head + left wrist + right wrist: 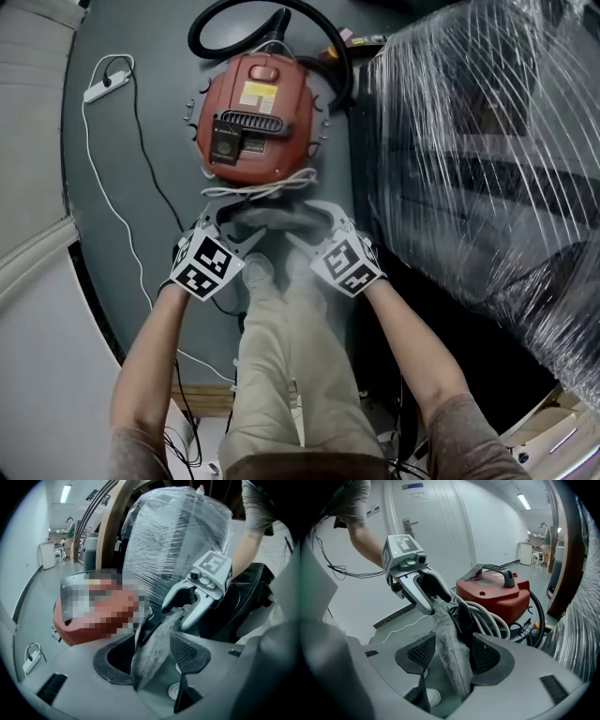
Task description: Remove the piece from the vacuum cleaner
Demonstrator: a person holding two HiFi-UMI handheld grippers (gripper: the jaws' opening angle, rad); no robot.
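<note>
The red vacuum cleaner (258, 112) sits on the dark floor with a white cord (258, 187) bundled at its near side. Just in front of it a dusty grey fabric piece (272, 220) stretches between my two grippers. My left gripper (230, 220) holds its left end and my right gripper (314, 217) its right end. In the left gripper view the piece (152, 651) lies between the pads (187, 651) of the left gripper (150, 660) and runs up to the right gripper (190, 609). In the right gripper view the piece (450, 644) fills the jaws of the right gripper (452, 656).
A black hose (234, 19) loops behind the vacuum. A white power strip (105, 84) and its cable lie at the left. A large plastic-wrapped object (487, 141) stands close at the right. The person's trouser leg (291, 356) and shoe (258, 272) are under the grippers.
</note>
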